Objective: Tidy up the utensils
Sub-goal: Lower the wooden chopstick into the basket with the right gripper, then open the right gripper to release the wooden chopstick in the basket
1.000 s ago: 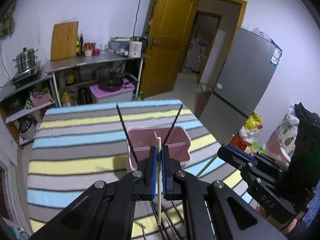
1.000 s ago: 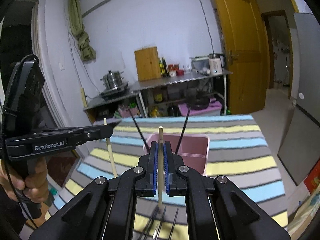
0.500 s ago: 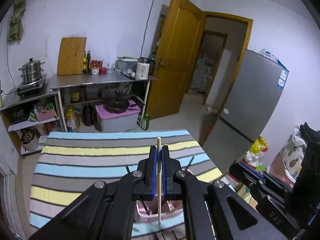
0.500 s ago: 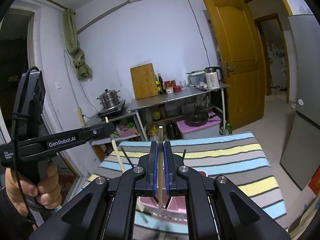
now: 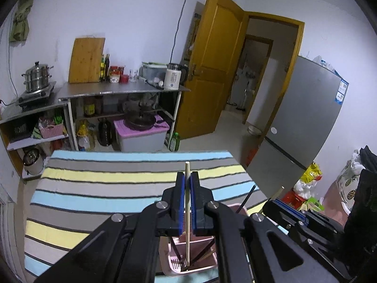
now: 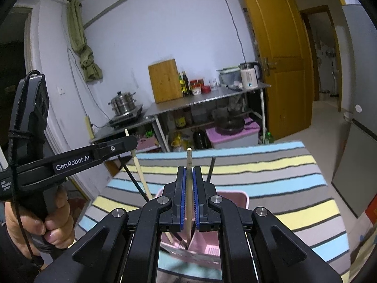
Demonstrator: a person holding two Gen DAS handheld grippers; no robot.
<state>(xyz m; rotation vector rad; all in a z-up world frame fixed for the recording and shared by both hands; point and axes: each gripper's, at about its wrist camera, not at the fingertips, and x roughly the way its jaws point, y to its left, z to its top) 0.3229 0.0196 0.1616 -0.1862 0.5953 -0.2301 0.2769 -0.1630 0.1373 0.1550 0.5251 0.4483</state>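
Observation:
My left gripper [image 5: 187,181] is shut on a pale wooden chopstick [image 5: 187,214] held upright, its lower end inside the pink utensil basket [image 5: 207,265]. My right gripper [image 6: 188,176] is shut on a second wooden chopstick [image 6: 189,188], its lower end also down in the pink basket [image 6: 235,198]. Black chopsticks [image 6: 135,179] lean in the basket. The left gripper [image 6: 127,145] with its chopstick shows in the right wrist view. The right gripper [image 5: 280,204] shows at the lower right of the left wrist view.
The basket stands on a table with a striped cloth [image 5: 106,179]. Behind it are a steel counter [image 5: 122,89] with bottles, a kettle and a cutting board, a pot on a stove [image 5: 36,79], a yellow door [image 5: 212,70] and a grey fridge [image 5: 306,118].
Both grippers have come down over the basket, and the lower ends of both wooden chopsticks now sit inside it. Both stay shut on their chopsticks.

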